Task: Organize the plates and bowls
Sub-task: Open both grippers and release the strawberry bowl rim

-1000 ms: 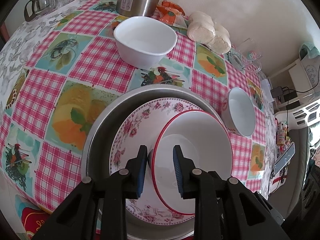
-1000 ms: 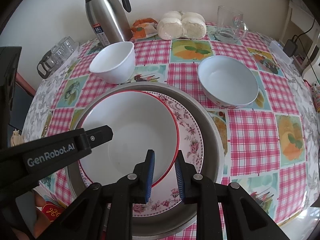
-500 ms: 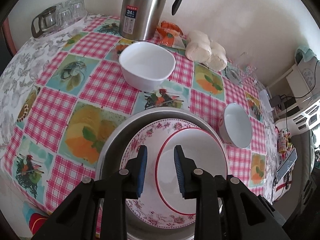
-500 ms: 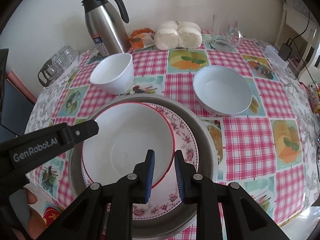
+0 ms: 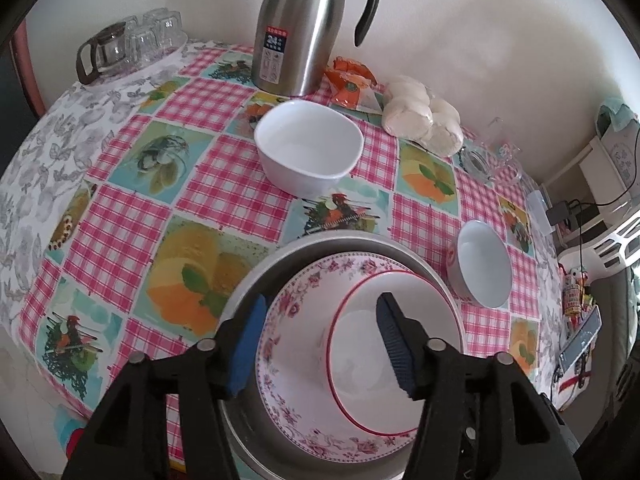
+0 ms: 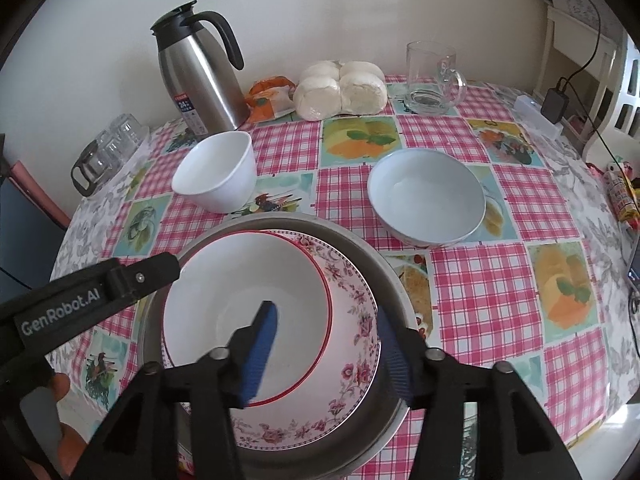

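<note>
just dropped the red-rimmed bowl (image 6: 248, 320) into the floral plate (image 6: 352, 344) at the table's near edge; both grippers (image 5: 320, 340) (image 6: 326, 344) opening, nothing clamped i think. next, the white bowl (image 6: 218, 172).

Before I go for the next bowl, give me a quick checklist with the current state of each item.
1. Red-rimmed bowl nested in the floral plate: ok, though it sits off-centre.
2. Plate seated inside the metal basin: ok.
3. Left gripper free of the stack: ok, jaws opening, nothing pinched between the fingers.
4. Right gripper free: ok, jaws opening, rims between the fingers but not pressed.
5. White bowl upright and empty, clear of the flask: ok.
6. Pale blue bowl upright, empty, apart from the basin: ok.
</note>
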Available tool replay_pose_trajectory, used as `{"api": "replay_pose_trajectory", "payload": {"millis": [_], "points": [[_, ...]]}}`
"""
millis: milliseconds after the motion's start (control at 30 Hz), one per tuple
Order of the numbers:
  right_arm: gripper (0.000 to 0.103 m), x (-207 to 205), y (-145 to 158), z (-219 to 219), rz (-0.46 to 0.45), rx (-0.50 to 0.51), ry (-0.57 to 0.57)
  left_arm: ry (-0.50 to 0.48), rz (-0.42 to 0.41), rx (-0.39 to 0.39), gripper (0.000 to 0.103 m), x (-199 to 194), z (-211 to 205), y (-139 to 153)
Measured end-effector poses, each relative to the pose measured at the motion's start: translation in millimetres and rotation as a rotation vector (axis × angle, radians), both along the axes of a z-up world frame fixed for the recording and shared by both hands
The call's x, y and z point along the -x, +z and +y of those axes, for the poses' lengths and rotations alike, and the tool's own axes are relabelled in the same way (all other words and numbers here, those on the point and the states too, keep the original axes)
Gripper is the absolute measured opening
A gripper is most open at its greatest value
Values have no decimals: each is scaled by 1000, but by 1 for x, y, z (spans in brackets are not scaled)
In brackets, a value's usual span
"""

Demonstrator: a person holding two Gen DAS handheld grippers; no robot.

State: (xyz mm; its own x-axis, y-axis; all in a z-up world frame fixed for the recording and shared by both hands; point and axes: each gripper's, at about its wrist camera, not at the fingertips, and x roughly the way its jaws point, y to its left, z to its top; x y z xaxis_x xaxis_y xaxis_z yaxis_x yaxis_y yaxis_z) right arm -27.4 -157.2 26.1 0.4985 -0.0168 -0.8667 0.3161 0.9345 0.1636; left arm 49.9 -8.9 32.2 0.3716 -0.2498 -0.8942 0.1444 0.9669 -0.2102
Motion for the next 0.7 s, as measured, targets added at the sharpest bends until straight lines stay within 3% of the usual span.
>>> {"api": "replay_pose_trajectory", "payload": {"millis": [133,167,200,267,700], "points": [[70,0,-2,0,4,-3,-3,14,-10,-17,61,-1,2,0],[72,-1,-2,0,5,-3,-4,19,-11,-22,65,-2,3,0],[73,-1,-3,-1,5,-2,-6,25,-14,-28,75,-2,4,0],[77,0,-2,-2,4,0,-11,34,-29,-38,81,-2,5,1],[99,0,-2,-3,-6,19,-11,65,-63,-77,84,-3,10,3]]}}
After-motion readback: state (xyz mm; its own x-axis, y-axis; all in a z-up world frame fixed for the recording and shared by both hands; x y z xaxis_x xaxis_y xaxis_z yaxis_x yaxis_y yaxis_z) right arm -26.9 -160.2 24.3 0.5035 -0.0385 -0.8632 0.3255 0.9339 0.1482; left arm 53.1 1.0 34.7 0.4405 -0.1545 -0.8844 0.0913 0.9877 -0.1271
